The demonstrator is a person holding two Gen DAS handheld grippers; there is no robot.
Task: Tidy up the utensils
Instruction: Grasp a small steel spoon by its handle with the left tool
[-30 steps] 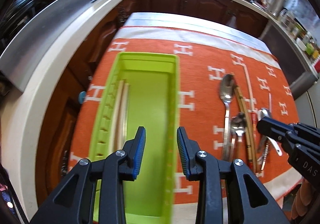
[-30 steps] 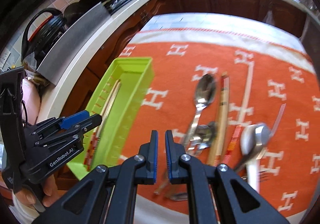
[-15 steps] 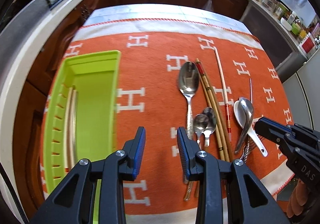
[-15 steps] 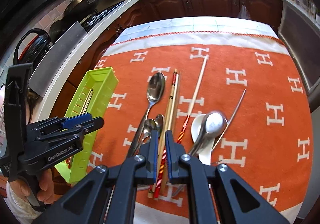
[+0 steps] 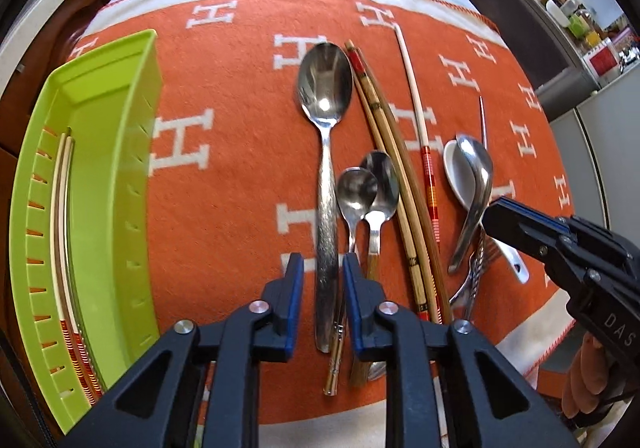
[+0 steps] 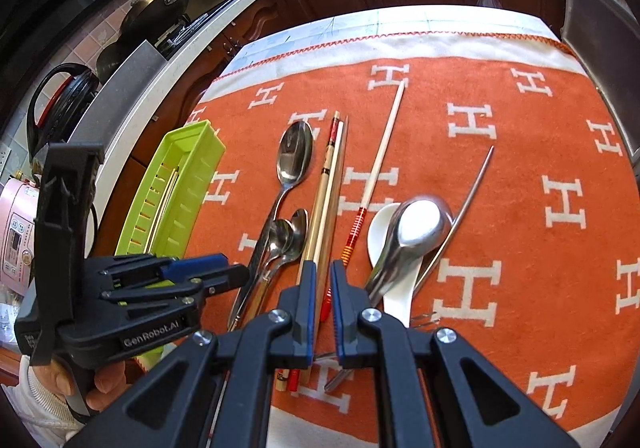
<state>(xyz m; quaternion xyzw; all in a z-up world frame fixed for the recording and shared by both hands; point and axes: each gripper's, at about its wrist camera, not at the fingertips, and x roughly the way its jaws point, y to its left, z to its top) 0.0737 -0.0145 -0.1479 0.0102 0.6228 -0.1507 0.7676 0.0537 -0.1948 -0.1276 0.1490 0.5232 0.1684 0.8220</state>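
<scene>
My left gripper [image 5: 322,265] is open, its fingers either side of the handle of a large steel spoon [image 5: 326,96] on the orange cloth; I cannot tell if they touch it. Two small spoons [image 5: 368,184], a pair of wooden chopsticks [image 5: 394,176], a white chopstick with a red banded end [image 5: 416,108] and a steel spoon over a white ceramic spoon [image 5: 474,172] lie to its right. The green tray [image 5: 108,176] at left holds chopsticks [image 5: 62,208]. My right gripper [image 6: 323,276] is nearly shut and empty, over the wooden chopsticks [image 6: 328,192].
The orange cloth [image 6: 520,208] covers the table, whose front edge is close below both grippers. A thin metal stick [image 6: 472,184] and a fork [image 5: 476,260] lie by the ceramic spoon. Counter and stove with pans [image 6: 160,8] stand at the left.
My left gripper has swung right from over the green tray to the large spoon's handle and lowered. My right gripper has moved closer over the wooden chopsticks.
</scene>
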